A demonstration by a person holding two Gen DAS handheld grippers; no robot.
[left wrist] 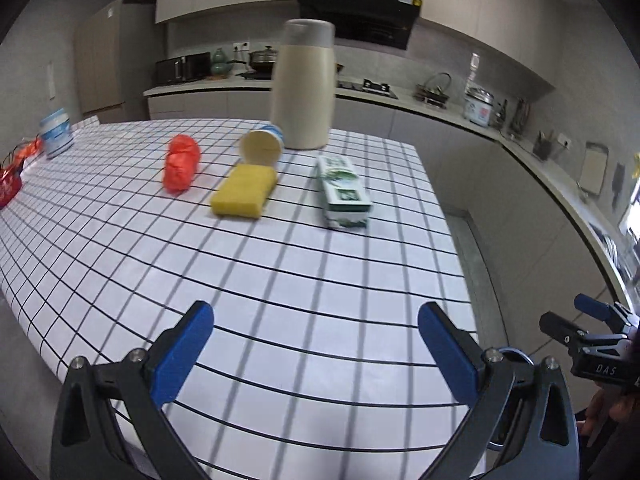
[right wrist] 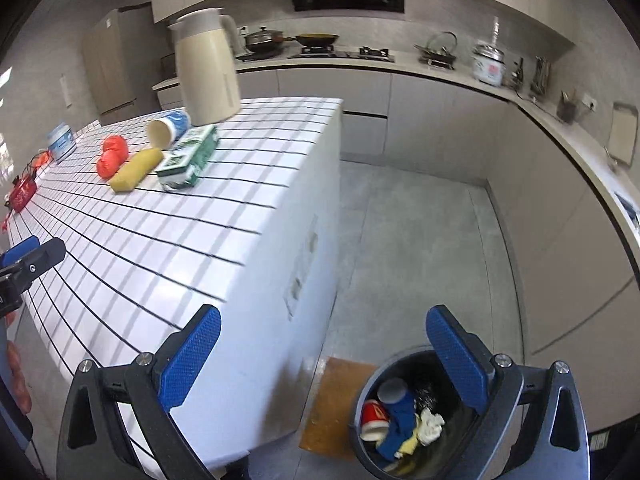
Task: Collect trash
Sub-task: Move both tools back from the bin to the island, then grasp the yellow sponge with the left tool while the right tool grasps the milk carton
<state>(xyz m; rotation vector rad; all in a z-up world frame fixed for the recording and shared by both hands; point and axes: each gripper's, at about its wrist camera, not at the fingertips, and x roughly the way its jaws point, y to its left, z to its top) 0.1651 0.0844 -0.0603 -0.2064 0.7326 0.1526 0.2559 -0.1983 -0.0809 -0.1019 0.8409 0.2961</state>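
left claw (left wrist: 316, 344) spread wide, empty, above table (left wrist: 280, 280) | right claw (right wrist: 324, 352) spread, empty, over bin (right wrist: 400, 412) | trash well ahead: carton (left wrist: 344, 192), sponge (left wrist: 244, 190), cup (left wrist: 262, 148), red bag (left wrist: 182, 162) | advice: reach carton first, straddle its narrow sides, avoid jug (left wrist: 304, 84)

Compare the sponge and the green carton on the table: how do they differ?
The sponge is plain yellow, soft-edged and flatter; the carton is white and green, printed, sharp-cornered and taller. The sponge lies against the tipped cup; the carton lies apart, nearer the table's right edge. Both lie flat, untouched.
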